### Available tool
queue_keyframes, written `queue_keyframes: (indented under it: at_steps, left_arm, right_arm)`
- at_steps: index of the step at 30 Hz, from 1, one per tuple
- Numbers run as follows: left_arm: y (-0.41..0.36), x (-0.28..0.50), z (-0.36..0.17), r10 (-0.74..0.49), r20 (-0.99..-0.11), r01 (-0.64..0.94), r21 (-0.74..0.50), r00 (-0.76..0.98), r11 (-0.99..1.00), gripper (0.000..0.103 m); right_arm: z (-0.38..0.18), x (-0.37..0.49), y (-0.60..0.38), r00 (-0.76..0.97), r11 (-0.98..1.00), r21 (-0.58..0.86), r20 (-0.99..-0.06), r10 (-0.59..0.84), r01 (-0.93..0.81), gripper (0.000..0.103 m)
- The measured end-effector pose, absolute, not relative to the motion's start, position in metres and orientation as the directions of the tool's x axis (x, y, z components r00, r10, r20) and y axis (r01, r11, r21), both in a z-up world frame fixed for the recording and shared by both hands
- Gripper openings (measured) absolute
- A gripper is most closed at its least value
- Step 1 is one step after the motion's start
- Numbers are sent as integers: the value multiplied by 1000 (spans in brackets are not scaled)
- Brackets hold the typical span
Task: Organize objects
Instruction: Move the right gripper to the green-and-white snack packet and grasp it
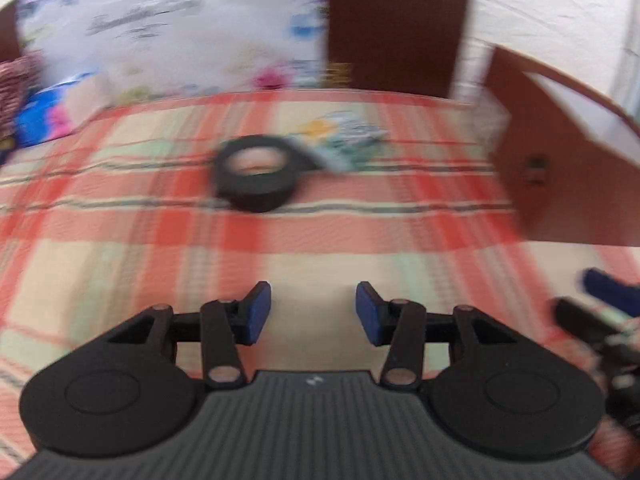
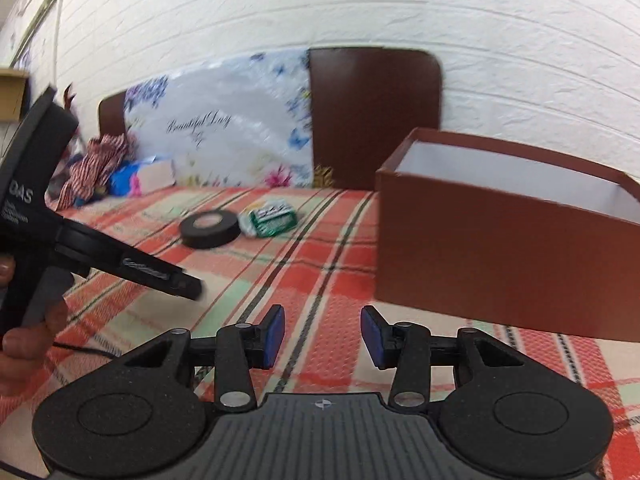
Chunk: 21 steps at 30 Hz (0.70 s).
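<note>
A black tape roll [image 1: 254, 172] lies flat on the plaid bedspread, also in the right wrist view [image 2: 209, 229]. A green and white packet [image 1: 344, 141] lies just right of it, touching or nearly so; it also shows in the right wrist view [image 2: 273, 219]. An open brown box [image 2: 508, 236] with a white inside stands on the bed to the right; it also shows in the left wrist view [image 1: 560, 160]. My left gripper [image 1: 313, 312] is open and empty, well short of the tape. My right gripper [image 2: 323, 336] is open and empty, near the box's front left corner.
The left gripper's body and the hand holding it [image 2: 36, 248] fill the left of the right wrist view. A brown headboard [image 2: 372, 116] and a floral pillow [image 2: 216, 128] stand at the back. Striped cloth and a blue packet [image 2: 120, 176] lie at the back left.
</note>
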State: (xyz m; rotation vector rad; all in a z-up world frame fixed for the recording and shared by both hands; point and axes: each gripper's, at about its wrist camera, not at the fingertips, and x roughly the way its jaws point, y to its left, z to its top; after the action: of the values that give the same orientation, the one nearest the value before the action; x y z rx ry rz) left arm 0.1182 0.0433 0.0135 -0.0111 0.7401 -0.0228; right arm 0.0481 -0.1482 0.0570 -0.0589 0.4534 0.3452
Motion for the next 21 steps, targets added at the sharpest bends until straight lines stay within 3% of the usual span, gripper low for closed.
queue_keyframes:
  at_steps: [2,3,4,5,6,7,9,12,14,16,18,21]
  left_arm:
    - [73,117,8,95,-630,-70,65,771,995,58]
    - [86,116,3,164,-599,-121,113,784,986,73]
    - [98,113,-4,200,-563,-155,127,802,980,81]
    - [113,111,-8,161,-565,-165,44,809,985,84]
    - [128,112,-6,122,-571,-182,-48,812,982,83]
    - [133,114,-6,137,-568,-207,-60,811,976,83]
    - [125,116,-7,157,-561,-202,-19,813,979,84]
    - [125,116,-8,139,-557,-184,-25,819,983,85]
    - [128,117,-8,123,-556,-181,-50,822,982,85]
    - [127,113,-9,118,-552,-178,-55,825,983,86]
    - [129,112,-11,106,-550,-173,-72,828,982,87]
    - [129,112,-11,102,-548,-172,-78,830,982,87]
  right_arm:
    - [54,55,-136,811,922,19,-469,350,-387,43]
    - [52,62,-129,798,913,12,-481,363,-408,44]
    - [53,70,-121,790,907,1,-490,369,-422,48]
    - [51,79,-113,789,903,-11,-491,369,-429,51]
    - [47,90,-106,797,906,-22,-486,359,-422,58]
    - [47,102,-96,811,915,-26,-474,343,-403,61]
    - [50,122,-88,842,926,-2,-419,342,-377,64]
    - [55,158,-73,869,930,31,-344,354,-367,80]
    - [51,186,-62,862,936,31,-380,335,-350,75]
    - [40,214,-53,792,930,52,-509,337,-363,54]
    - [40,214,-57,786,926,70,-507,354,-371,41]
    - [39,202,-62,792,928,41,-508,338,-370,40]
